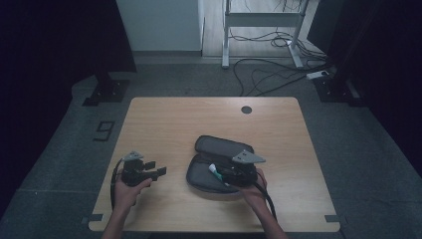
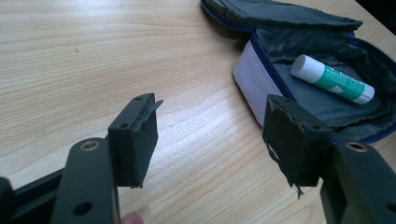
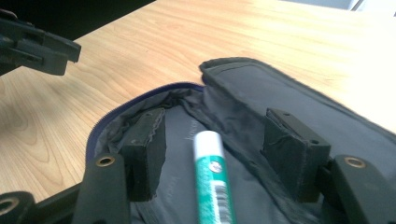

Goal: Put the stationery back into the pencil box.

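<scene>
From above, a wooden table [image 1: 209,119] stands on grey floor, with an open pencil case [image 1: 219,149] near its middle, the right gripper [image 1: 226,175] over it and the left gripper [image 1: 158,168] to the left, jaws apart and empty. In the left gripper view, a glue stick [image 2: 332,79] lies inside the case. In the right gripper view, the jaws stand apart on either side of the glue stick [image 3: 212,182] without pressing it.

My left gripper [image 1: 160,172] and right gripper [image 1: 222,173] are both showing black bodies with grey three-cornered plates on top. Black cables are trailing back from them along my bare forearms. Brass-coloured screws are glinting on the arms, and the black foam pads [image 2: 140,140] are fraying at their edges.
</scene>
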`<state>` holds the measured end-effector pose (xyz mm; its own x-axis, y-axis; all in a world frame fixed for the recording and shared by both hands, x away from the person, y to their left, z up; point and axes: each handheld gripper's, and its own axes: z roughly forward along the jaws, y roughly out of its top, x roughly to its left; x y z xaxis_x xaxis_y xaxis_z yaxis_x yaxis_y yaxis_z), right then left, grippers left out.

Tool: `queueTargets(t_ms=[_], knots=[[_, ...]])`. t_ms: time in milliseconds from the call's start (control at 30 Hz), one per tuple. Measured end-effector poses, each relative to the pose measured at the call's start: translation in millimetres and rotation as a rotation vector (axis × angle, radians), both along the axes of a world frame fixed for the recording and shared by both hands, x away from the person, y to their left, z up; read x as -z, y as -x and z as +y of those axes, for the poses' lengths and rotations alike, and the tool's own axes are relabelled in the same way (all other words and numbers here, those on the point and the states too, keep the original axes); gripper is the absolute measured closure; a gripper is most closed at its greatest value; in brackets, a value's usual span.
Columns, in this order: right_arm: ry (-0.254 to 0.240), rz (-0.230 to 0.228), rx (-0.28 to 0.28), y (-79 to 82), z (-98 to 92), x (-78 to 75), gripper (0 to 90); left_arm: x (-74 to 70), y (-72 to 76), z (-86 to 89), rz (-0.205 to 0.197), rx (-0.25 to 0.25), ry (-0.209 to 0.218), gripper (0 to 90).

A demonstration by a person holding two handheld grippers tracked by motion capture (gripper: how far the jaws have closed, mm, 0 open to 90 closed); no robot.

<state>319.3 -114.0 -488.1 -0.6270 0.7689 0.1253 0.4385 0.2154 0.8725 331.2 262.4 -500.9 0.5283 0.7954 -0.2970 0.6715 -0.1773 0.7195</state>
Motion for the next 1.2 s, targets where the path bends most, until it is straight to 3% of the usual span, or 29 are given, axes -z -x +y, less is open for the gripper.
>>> queueTargets(t_ms=[267, 500, 700, 733, 800, 1000, 1200], knots=[[-0.003, -0.028, 0.086, 9.0, -46.6, -0.5, 39.2, 2.8, -1.6, -5.3, 0.011, 0.008, -0.013, 35.7], [0.018, -0.035, 0.133, 16.1, -66.6, 1.6, 39.0, 6.4, -5.9, -10.7, 0.021, 0.027, -0.02, 35.6], [0.048, -0.024, 0.185, 18.7, -86.2, 12.1, 39.4, 6.4, -7.9, -10.2, 0.021, 0.026, -0.018, 35.6], [0.074, -0.025, 0.205, 18.8, -92.3, 16.6, 39.4, 6.7, -8.3, -10.4, 0.022, 0.027, -0.016, 35.6], [0.069, -0.014, 0.215, 17.2, -99.1, 21.0, 39.6, 7.1, -8.6, -10.7, 0.023, 0.028, -0.019, 35.6], [0.055, 0.022, 0.238, 11.2, -111.3, 29.5, 39.7, 7.5, -8.8, -11.1, 0.024, 0.029, -0.026, 35.5], [0.05, 0.019, 0.232, 11.0, -112.4, 28.5, 39.9, 7.0, -8.8, -9.2, 0.021, 0.02, -0.02, 35.4]])
